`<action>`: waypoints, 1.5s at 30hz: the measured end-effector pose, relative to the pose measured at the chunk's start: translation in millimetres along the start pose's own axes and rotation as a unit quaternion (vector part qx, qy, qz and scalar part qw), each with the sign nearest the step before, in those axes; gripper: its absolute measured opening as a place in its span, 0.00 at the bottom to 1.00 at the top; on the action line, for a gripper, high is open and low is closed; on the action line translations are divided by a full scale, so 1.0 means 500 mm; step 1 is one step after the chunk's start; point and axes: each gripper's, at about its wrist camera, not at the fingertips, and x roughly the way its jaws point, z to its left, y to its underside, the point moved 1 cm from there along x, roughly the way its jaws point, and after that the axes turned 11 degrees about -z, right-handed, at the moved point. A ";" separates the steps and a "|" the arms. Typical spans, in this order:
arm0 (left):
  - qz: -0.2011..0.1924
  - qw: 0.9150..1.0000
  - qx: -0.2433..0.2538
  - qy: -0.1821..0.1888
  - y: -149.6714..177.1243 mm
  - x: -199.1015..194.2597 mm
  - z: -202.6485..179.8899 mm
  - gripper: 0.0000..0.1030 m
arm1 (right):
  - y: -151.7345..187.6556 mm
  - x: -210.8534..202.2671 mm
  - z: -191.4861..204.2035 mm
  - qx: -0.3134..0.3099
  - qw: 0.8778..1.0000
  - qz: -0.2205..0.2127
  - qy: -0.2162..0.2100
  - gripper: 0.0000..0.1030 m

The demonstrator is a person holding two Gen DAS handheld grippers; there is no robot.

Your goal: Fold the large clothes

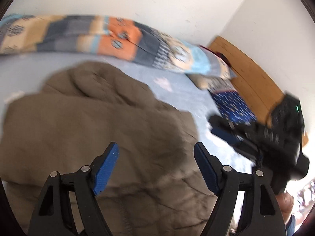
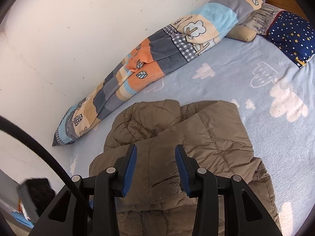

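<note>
Left wrist view: left gripper (image 1: 156, 169) spread wide, nothing between its pads, above the brown jacket (image 1: 94, 122).
Right gripper (image 2: 155, 170) hangs partly spread over the folded jacket on the blue bedsheet (image 2: 256, 82), beside a patchwork blanket (image 2: 149, 61).

The left wrist view is motion-blurred, and the jacket's (image 2: 177, 157) lower part is cut off.

No readable text shows anywhere, though the left wrist view is blurred.
</note>
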 end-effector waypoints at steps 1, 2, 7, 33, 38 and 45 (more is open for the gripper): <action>-0.008 1.000 -0.007 -0.018 -0.011 -0.007 0.022 0.75 | 0.004 0.004 0.004 -0.005 1.000 0.006 -0.002 0.42; -0.013 0.999 -0.015 -0.042 -0.023 -0.015 0.051 0.75 | 0.010 0.010 0.010 -0.013 1.000 0.011 -0.002 0.42; -0.002 0.982 -0.049 -0.184 -0.052 -0.046 0.221 0.75 | 0.043 0.037 0.046 -0.064 0.998 0.028 0.007 0.42; 0.082 0.954 -0.051 -0.284 0.060 -0.017 0.393 0.79 | 0.157 0.191 0.049 -0.176 0.973 0.122 0.083 0.42; 0.082 0.953 -0.043 -0.289 0.071 -0.008 0.393 0.80 | 0.172 0.214 0.043 -0.190 0.968 0.136 0.094 0.42; 0.086 0.953 -0.051 -0.286 0.072 -0.009 0.396 0.81 | 0.179 0.224 0.035 -0.190 0.967 0.143 0.096 0.42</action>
